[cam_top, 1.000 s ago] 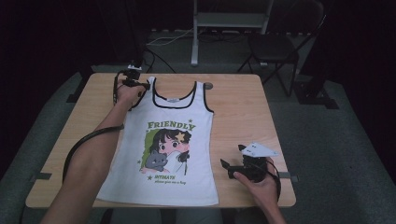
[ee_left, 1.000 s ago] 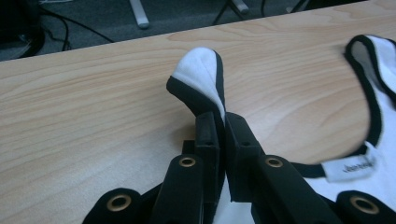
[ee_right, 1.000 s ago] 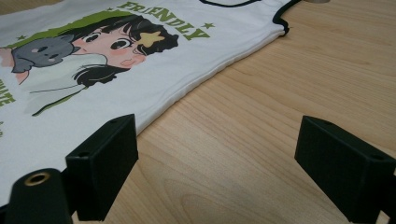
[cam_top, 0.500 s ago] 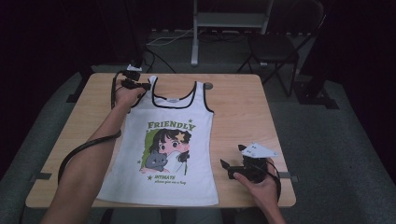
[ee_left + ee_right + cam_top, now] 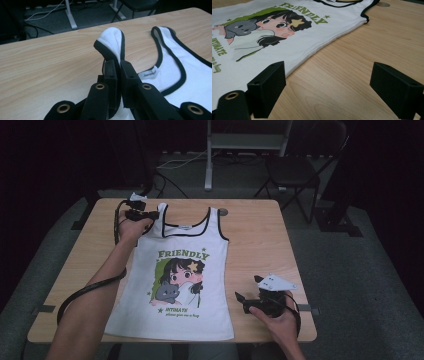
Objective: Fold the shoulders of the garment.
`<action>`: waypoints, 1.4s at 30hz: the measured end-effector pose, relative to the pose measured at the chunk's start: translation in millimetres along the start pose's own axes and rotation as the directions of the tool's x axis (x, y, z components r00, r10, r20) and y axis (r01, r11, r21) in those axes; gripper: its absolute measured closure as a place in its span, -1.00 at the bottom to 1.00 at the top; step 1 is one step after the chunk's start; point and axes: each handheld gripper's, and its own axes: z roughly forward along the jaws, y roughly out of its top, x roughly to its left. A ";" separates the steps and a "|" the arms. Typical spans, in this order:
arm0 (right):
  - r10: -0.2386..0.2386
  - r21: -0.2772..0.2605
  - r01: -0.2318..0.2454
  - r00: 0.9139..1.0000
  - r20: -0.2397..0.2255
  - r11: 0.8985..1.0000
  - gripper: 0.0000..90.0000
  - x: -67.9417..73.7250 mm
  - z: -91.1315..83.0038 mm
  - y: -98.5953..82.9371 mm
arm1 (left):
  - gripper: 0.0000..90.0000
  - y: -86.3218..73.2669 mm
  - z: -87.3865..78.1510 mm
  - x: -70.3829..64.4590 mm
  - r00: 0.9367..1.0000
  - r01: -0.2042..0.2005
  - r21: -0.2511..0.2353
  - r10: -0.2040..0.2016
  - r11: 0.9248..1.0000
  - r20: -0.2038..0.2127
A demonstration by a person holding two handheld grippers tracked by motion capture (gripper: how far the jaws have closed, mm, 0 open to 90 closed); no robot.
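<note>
Finding: the tank top (image 5: 175,275) lies flat, print up, on the worktop (image 5: 260,245), neckline at the far edge. Your left gripper (image 5: 142,213) has its fingers (image 5: 111,75) clamped on the left shoulder strap (image 5: 112,41), which stands up folded between them. Your right gripper (image 5: 250,301) rests just beside the hem's right side, fingers (image 5: 268,87) spread wide and holding nothing. Recommendation: if a fold is intended, draw the strap across low and slow so the body does not drag. Bring the right gripper onto the side seam before lifting, and pinch both layers. Risk: a one-sided pull will likely skew the garment.
</note>
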 end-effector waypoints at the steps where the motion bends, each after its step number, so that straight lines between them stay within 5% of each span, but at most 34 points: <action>1: -0.001 0.001 0.001 1.000 -0.001 1.000 -0.71 0.5 0.1 0.2 | 0.89 -1.4 -1.0 -0.8 1.000 0.003 -0.001 -0.003 1.000 0.005; 14: -0.014 0.002 0.014 1.000 0.000 1.000 -0.71 2.8 1.1 1.0 | 0.89 -24.4 -16.5 -8.8 0.999 0.026 -0.021 -0.025 0.999 0.041; 24: -0.019 0.007 0.019 1.000 -0.002 1.000 -0.72 4.0 2.0 1.2 | 0.87 -39.9 -27.9 -17.8 0.997 -0.026 -0.006 0.026 1.000 0.073; 42: -0.031 0.020 0.031 1.000 -0.005 0.999 -0.72 5.8 4.6 2.0 | 0.78 -69.0 -48.2 -26.5 0.983 -0.097 0.027 0.092 0.995 0.161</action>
